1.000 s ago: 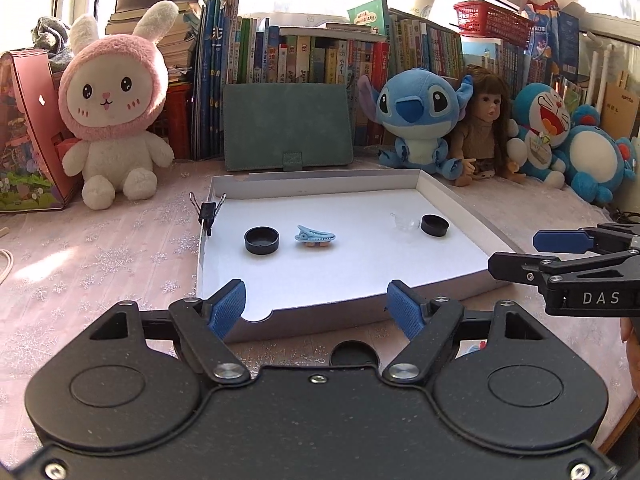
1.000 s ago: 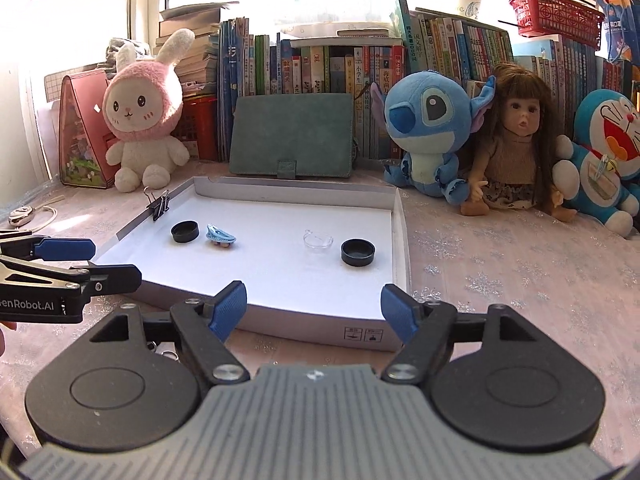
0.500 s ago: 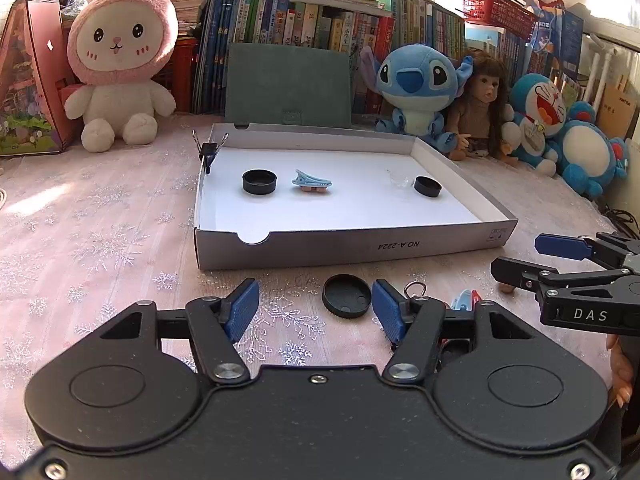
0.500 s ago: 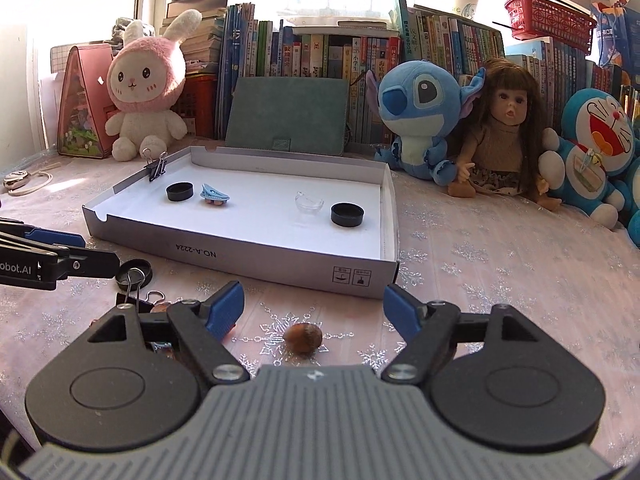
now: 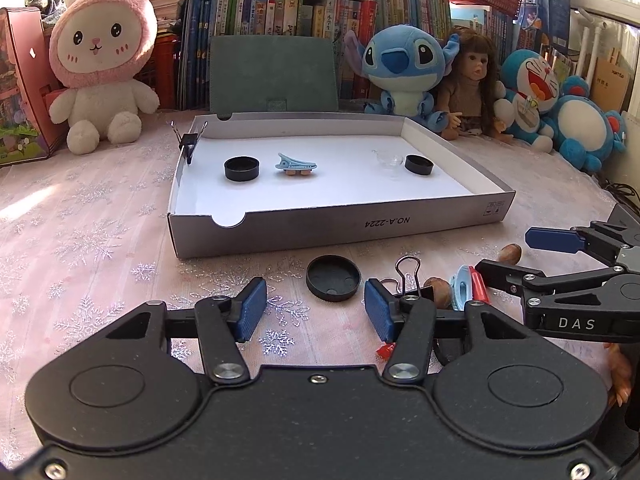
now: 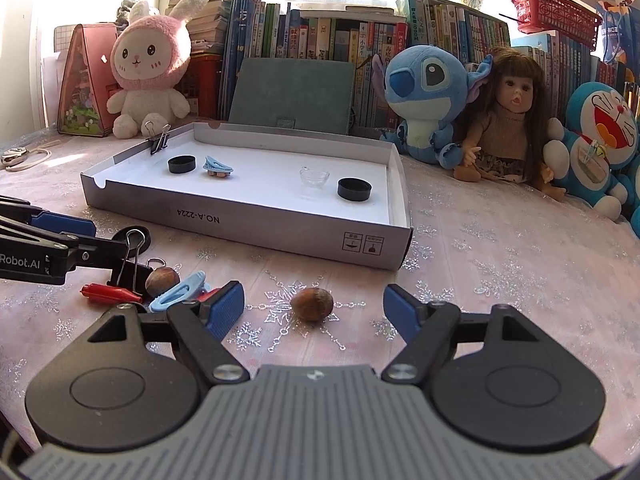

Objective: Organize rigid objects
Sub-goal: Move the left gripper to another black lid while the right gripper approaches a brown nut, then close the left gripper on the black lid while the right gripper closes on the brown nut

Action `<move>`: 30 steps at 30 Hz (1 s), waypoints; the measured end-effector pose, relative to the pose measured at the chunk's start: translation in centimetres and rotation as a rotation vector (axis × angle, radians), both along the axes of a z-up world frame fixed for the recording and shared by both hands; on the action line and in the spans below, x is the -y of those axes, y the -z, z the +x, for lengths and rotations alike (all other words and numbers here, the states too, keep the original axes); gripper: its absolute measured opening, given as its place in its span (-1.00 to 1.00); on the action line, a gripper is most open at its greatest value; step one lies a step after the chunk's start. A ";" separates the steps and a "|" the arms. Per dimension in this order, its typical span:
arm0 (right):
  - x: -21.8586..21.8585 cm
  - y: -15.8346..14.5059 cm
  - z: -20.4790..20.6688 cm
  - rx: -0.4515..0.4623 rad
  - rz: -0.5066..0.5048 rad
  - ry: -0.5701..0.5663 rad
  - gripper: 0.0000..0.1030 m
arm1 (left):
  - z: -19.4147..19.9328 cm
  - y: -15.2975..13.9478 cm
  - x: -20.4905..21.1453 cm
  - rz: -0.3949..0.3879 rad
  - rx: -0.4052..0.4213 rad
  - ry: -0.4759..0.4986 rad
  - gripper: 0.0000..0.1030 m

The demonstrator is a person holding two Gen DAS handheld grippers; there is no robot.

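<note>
Blue-padded left gripper [image 5: 316, 312] closing, low over cap [image 5: 333, 277].

Left gripper [image 5: 316, 314]: black body, blue ribbed pads, silver screws. Right gripper [image 6: 314, 306]: grey ribbed housing, black linkages, blue pads; "DAS" is printed on its side.

- The counter [image 6: 500, 248] wears a pink cloth with silver snowflakes.
- A shallow white box [image 6: 256, 226] sits mid-counter.
- In front of it lie a black lid [image 5: 333, 277], binder clip [image 6: 134, 258], two nuts [image 6: 312, 304], blue clip [image 6: 180, 290] and red clip [image 6: 106, 293].
- Plush toys [image 6: 150, 64] and a doll [image 6: 508, 120] line the back.
</note>
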State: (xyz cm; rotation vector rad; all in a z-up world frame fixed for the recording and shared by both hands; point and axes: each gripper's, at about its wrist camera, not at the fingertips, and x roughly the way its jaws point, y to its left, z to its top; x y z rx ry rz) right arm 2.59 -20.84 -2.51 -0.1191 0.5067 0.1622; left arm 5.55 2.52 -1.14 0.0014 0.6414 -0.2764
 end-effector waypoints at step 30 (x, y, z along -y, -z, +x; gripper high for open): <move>-0.1 0.4 -0.2 0.005 0.004 0.013 0.33 | 0.2 0.8 1.2 0.052 0.058 -0.027 -0.01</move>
